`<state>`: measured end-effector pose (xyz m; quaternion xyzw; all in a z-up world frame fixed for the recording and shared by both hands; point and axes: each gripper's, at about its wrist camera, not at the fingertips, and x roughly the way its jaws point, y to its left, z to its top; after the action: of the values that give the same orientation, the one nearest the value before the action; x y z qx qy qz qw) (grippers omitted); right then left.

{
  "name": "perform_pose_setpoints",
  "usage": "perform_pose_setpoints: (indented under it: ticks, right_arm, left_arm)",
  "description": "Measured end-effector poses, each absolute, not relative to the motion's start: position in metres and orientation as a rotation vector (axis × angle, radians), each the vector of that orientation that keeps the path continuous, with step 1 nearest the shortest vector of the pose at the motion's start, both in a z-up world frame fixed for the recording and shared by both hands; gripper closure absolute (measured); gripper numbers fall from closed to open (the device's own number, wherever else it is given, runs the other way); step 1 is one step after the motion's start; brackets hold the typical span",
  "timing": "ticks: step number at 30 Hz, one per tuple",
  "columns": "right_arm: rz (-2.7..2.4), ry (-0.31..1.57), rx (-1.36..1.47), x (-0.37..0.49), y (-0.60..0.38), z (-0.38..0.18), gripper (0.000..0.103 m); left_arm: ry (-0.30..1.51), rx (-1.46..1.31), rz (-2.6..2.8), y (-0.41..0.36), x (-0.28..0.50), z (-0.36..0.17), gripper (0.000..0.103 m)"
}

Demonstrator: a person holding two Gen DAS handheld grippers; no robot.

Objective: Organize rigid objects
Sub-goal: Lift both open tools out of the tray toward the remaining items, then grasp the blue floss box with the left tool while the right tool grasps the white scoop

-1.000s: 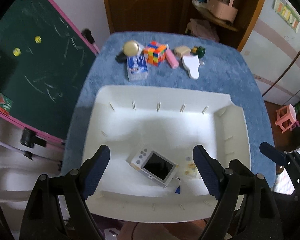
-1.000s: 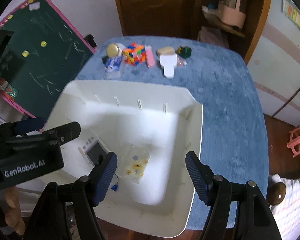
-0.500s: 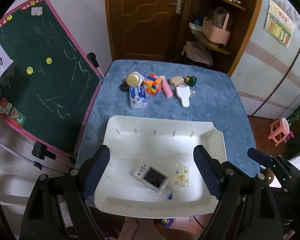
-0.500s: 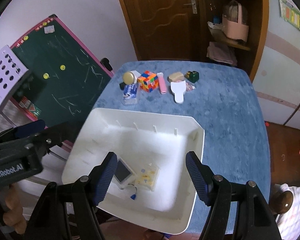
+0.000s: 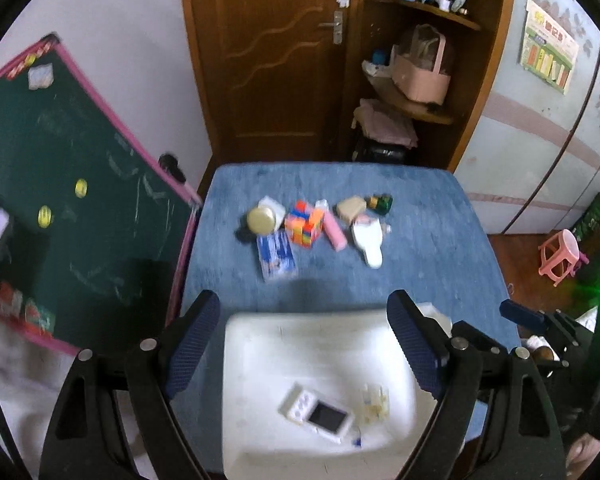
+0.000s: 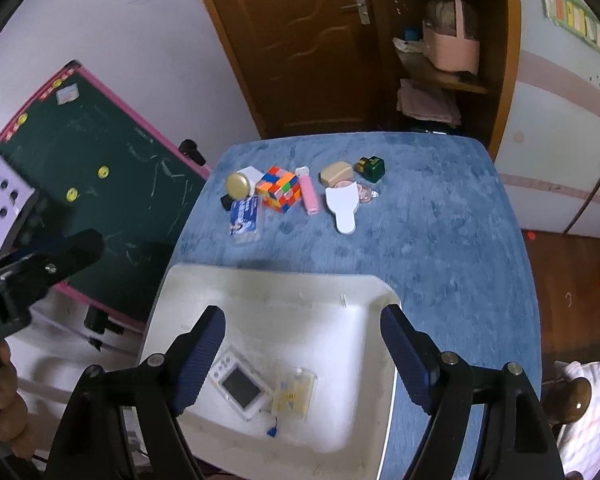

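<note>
While both grippers hang released, empty: left gripper (image 5: 304, 344), right gripper (image 6: 302, 346), jaws just widening. Cube (image 6: 281, 189), remaining pieces well ahead; crowded row risks knocking neighbours. Tray (image 6: 260, 284) beneath.

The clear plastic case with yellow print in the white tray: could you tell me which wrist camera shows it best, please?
The right wrist view: there the clear plastic case lies sharp and whole in the white tray, beside the small camera. The left wrist view shows the case smaller and motion-blurred, its print barely legible.
</note>
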<state>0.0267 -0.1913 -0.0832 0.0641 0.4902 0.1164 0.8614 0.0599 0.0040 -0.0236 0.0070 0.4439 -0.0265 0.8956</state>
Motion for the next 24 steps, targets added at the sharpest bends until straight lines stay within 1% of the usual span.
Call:
perform_pose_setpoints:
  ticks: [5, 10, 13, 16, 24]
  right_arm:
    - [0.155, 1.008, 0.107, 0.068, -0.199, -0.072, 0.022]
    - [0.083, 0.987, 0.084, 0.12, -0.21, -0.063, 0.022]
    - [0.035, 0.98, 0.065, 0.153, -0.212, -0.067, 0.022]
    - [0.021, 1.007, 0.055, 0.185, -0.21, -0.084, 0.022]
    - [0.024, 1.152, 0.043, 0.244, -0.195, -0.161, 0.022]
  left_arm:
    - [0.905, 0.015, -0.063, 0.011, 0.105, -0.014, 0.015]
    - [0.932, -0.018, -0.05, 0.02, 0.158, -0.026, 0.015]
    - [0.985, -0.023, -0.021, 0.027, 0.193, -0.052, 0.015]
    - [1.06, -0.039, 0.008, 0.034, 0.22, -0.085, 0.015]
    - [1.241, -0.091, 0.045, 0.047, 0.263, -0.172, 0.015]
